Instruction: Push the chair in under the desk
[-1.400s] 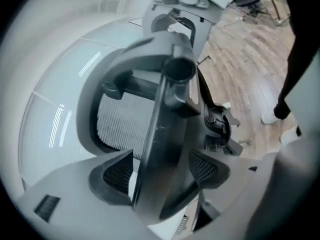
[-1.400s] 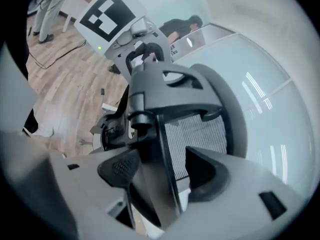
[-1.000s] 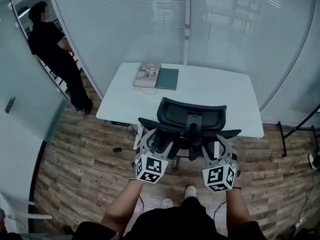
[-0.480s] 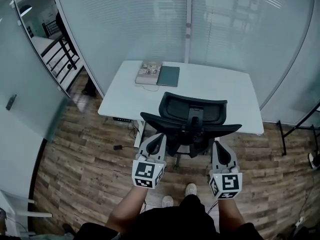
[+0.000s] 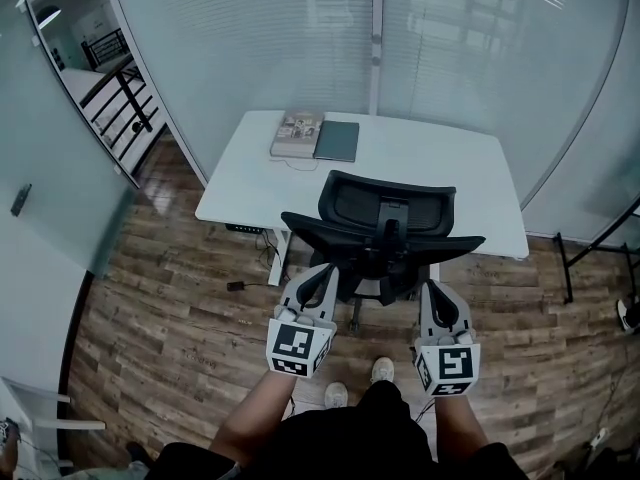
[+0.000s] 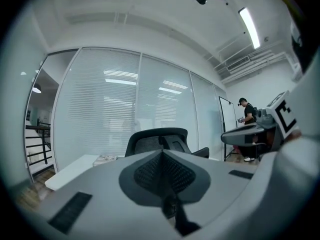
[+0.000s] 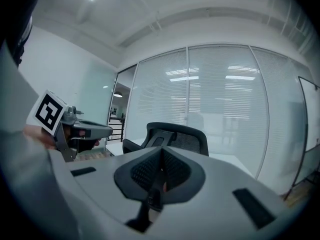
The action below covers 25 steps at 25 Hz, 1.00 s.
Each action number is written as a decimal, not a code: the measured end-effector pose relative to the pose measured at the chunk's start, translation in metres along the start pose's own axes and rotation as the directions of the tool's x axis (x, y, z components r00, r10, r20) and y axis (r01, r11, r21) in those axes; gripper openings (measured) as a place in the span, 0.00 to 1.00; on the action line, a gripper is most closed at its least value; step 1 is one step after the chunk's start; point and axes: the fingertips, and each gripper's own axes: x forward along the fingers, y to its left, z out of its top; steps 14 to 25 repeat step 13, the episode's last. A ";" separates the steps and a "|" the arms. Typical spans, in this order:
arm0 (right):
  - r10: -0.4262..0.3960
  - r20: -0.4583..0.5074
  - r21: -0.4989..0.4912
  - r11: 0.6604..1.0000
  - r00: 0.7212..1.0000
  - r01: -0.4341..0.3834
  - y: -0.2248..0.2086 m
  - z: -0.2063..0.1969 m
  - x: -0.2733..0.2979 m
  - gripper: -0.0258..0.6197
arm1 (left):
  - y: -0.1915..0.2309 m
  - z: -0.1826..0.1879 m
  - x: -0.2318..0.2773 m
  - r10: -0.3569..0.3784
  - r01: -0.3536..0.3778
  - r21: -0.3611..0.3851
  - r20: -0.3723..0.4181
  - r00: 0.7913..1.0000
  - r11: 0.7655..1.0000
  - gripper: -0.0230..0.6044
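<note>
A black mesh office chair stands with its back toward me, its seat partly under the white desk. My left gripper is shut and empty just behind the left side of the backrest. My right gripper is also shut and empty, behind the right side. Whether either tip touches the chair I cannot tell. In the left gripper view the shut gripper points at the chair a little ahead. In the right gripper view the shut gripper points at the chair likewise.
A book and a green notebook lie at the desk's far left corner. Frosted glass walls curve behind the desk. A cable and plug lie on the wood floor at left. A black frame stands at right.
Both grippers' jaws have shut and drawn back slightly from the chair's back. The person who stood at the far left has gone from view. The chair has barely moved.
</note>
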 end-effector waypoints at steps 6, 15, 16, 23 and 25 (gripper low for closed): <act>0.011 0.024 -0.034 0.999 1.000 -0.010 0.006 0.007 -0.001 0.04 | -0.004 -0.002 -0.002 -0.004 0.004 0.018 -0.008 1.000 1.000 0.06; 0.019 0.027 -0.033 0.999 0.999 -0.018 0.004 0.010 -0.001 0.04 | -0.014 -0.004 0.001 -0.028 0.028 0.048 -0.018 0.999 0.998 0.06; 0.019 0.027 -0.033 0.999 0.999 -0.018 0.004 0.010 -0.001 0.04 | -0.014 -0.004 0.001 -0.028 0.028 0.048 -0.018 0.999 0.998 0.06; 0.019 0.027 -0.033 0.999 0.999 -0.018 0.004 0.010 -0.001 0.04 | -0.014 -0.004 0.001 -0.028 0.028 0.048 -0.018 0.999 0.998 0.06; 0.019 0.027 -0.033 0.999 0.999 -0.018 0.004 0.010 -0.001 0.04 | -0.014 -0.004 0.001 -0.028 0.028 0.048 -0.018 0.999 0.998 0.06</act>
